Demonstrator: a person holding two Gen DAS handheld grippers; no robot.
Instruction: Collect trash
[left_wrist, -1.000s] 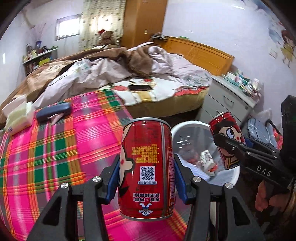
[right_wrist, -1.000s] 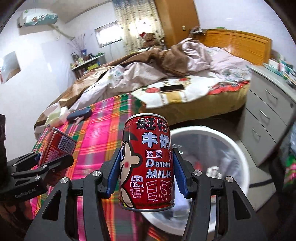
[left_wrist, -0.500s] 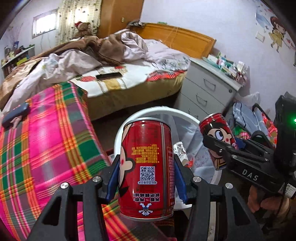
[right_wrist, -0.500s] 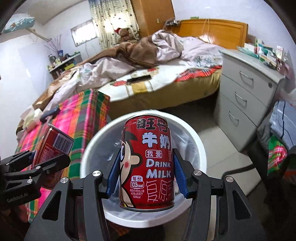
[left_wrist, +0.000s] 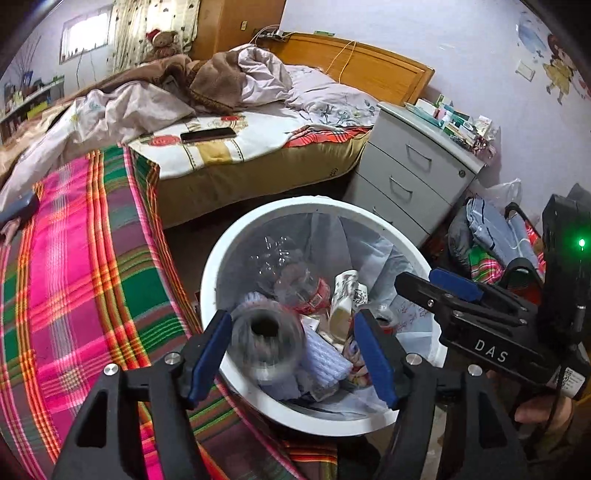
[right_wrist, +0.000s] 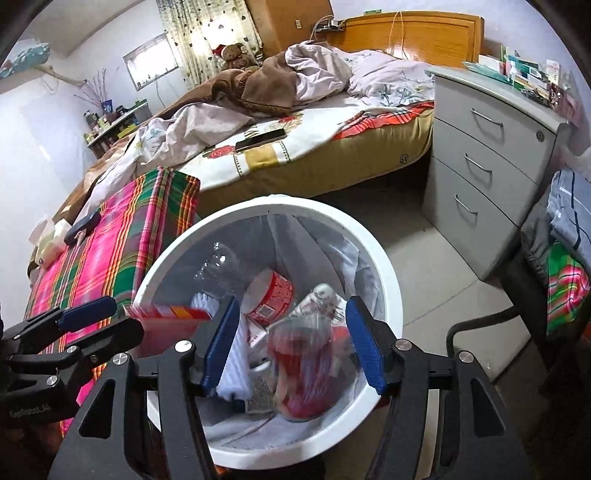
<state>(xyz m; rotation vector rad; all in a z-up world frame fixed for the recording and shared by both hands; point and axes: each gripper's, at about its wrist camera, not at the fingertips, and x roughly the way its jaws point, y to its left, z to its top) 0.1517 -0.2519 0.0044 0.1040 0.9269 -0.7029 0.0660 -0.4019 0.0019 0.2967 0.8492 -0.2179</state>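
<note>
I have both grippers above the round white plastic trash bin (left_wrist: 221, 266) with its thin clear liner, which stands on the floor between the bed with the pink and green plaid cover (left_wrist: 81, 273) and the grey drawer cabinet (left_wrist: 410, 177). The fingers of the left gripper (left_wrist: 291, 354) have just been opening and now stand spread; the red metal milk can from the left gripper (left_wrist: 264, 341) is between them only as a blurred grey circle seen end-on, and no pad presses on it, so I judge it is falling into the bin. The fingers of the right gripper (right_wrist: 291, 349) have also just been opening and are spread; the red metal milk can from the right gripper (right_wrist: 303, 373) shows as a red blur below them, over the other waste, free from the pads. Inside the bin I see a crushed clear plastic bottle (right_wrist: 221, 269) and a small white and red paper cup (right_wrist: 271, 295). About handling: such a thin can is light and, I think, empty; the wall is smooth, a bit slippery and dents easily. I would take it at the middle of the body, with the pads on opposite sides and only moderate force
</note>
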